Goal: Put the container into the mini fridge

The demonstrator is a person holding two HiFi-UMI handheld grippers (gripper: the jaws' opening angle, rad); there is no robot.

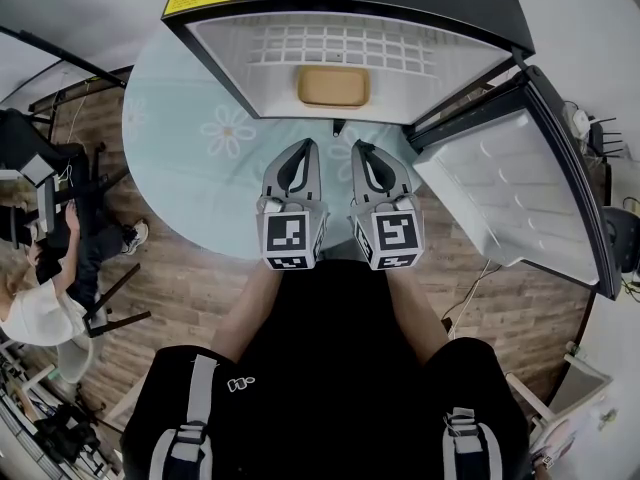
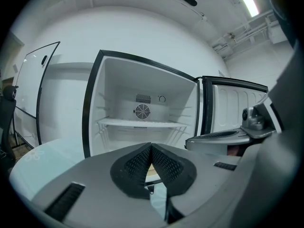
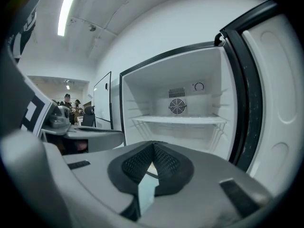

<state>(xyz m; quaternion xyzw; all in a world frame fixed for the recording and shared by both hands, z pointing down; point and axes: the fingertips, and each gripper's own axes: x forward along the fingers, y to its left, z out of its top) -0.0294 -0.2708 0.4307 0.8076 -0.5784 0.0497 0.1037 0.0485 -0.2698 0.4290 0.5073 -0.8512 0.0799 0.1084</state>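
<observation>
The container (image 1: 333, 86), tan with rounded corners, lies on the floor of the open mini fridge (image 1: 350, 8), below its white wire shelf (image 2: 142, 123). My left gripper (image 1: 306, 146) and right gripper (image 1: 362, 148) are side by side just in front of the fridge opening, both pointing into it. Each is shut with nothing between its pads, and neither touches the container. In the left gripper view the left gripper (image 2: 151, 146) has its dark ribbed pads meeting at the tips. The right gripper (image 3: 153, 144) looks the same in its own view. A tan sliver of the container (image 2: 151, 171) shows behind the left pads.
The fridge stands on a round pale-green table (image 1: 190, 158) with flower prints. Its door (image 1: 520, 188) hangs open to the right of my right gripper. A seated person (image 1: 40, 308) and dark chairs are at the far left on the wooden floor.
</observation>
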